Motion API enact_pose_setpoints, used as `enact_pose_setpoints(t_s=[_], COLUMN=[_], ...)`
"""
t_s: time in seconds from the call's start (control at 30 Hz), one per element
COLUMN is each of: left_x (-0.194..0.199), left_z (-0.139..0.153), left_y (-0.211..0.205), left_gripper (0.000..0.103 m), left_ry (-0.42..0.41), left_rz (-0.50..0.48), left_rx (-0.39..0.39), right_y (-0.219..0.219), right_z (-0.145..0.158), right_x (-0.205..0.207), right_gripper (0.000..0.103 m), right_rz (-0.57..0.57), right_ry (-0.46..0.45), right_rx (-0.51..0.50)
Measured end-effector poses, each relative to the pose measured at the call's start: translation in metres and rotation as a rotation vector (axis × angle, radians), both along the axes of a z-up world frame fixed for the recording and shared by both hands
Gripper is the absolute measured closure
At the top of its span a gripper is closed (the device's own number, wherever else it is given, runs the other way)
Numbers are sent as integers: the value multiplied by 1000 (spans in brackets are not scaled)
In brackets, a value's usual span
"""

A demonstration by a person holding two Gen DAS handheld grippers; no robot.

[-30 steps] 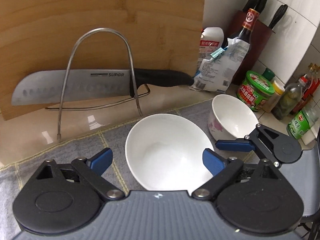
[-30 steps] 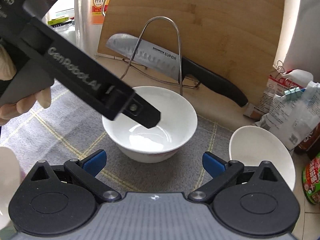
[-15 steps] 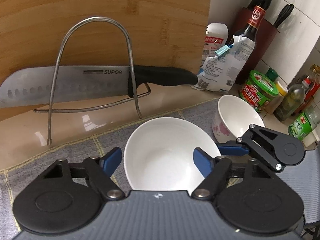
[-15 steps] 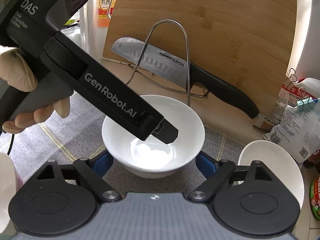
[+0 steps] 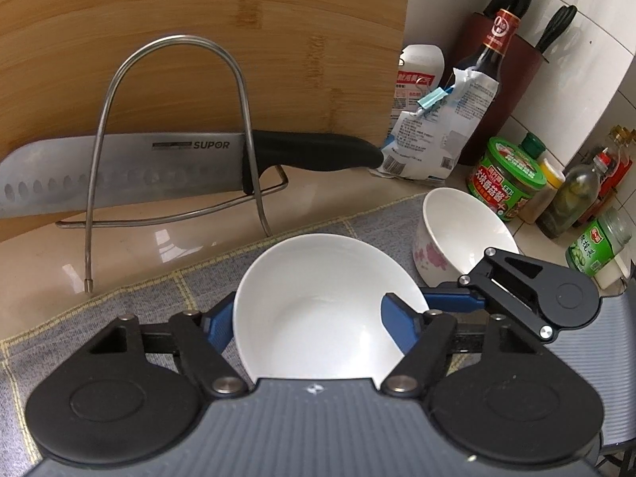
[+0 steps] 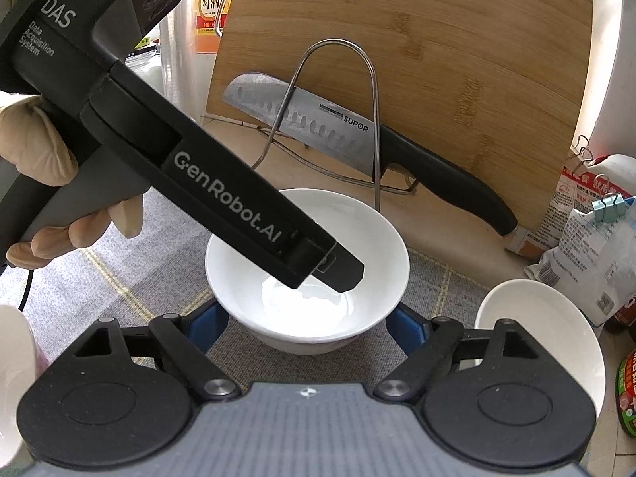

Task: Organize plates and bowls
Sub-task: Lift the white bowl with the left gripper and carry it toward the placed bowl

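A plain white bowl (image 5: 318, 302) sits on the grey checked mat (image 5: 139, 290). My left gripper (image 5: 308, 322) is shut on it, with the blue pads against its left and right sides. In the right wrist view one of the left gripper's fingers (image 6: 278, 238) reaches down into the bowl (image 6: 369, 246). My right gripper (image 6: 306, 326) straddles the same bowl low down. Its jaws are closing and the pads touch the bowl's sides. A second white bowl with pink flowers (image 5: 465, 234) stands to the right, apart from both grippers.
Behind the mat a big knife (image 5: 159, 167) rests in a wire rack (image 5: 238, 91) against an upright bamboo board (image 5: 198, 20). Bags (image 5: 437, 131), sauce bottles, jars (image 5: 505, 175) and a knife block crowd the right. Another white bowl (image 6: 12, 357) shows at the right wrist view's left edge.
The jaws of both grippers have come in from wide apart to the sides of the plain white bowl. The bowl now sits deeper between the pads in both views.
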State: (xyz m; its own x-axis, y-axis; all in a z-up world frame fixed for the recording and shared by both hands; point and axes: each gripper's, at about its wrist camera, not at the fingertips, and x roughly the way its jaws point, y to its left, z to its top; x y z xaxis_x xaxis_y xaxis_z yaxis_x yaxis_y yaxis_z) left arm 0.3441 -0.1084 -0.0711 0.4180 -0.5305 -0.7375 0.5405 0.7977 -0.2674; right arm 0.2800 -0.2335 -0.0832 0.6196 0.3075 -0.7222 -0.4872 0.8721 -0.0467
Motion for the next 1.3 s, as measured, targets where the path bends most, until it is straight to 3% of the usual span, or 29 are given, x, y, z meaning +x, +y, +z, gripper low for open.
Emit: enact_pose_setpoints(t_s=[0.57,1.3], left_x=[-15,-100], left_z=[11,62], left_y=[5,44], left_gripper=[29,29], left_ry=[-9,-35], left_rz=[-6,94], left_rx=[-2,-2], right_y=[3,32], right_z=[9,58], right_x=[-11,-84], right_gripper=[14,14], right_rz=[14,128], right_ry=[9,-12], right_rx=[-9,20])
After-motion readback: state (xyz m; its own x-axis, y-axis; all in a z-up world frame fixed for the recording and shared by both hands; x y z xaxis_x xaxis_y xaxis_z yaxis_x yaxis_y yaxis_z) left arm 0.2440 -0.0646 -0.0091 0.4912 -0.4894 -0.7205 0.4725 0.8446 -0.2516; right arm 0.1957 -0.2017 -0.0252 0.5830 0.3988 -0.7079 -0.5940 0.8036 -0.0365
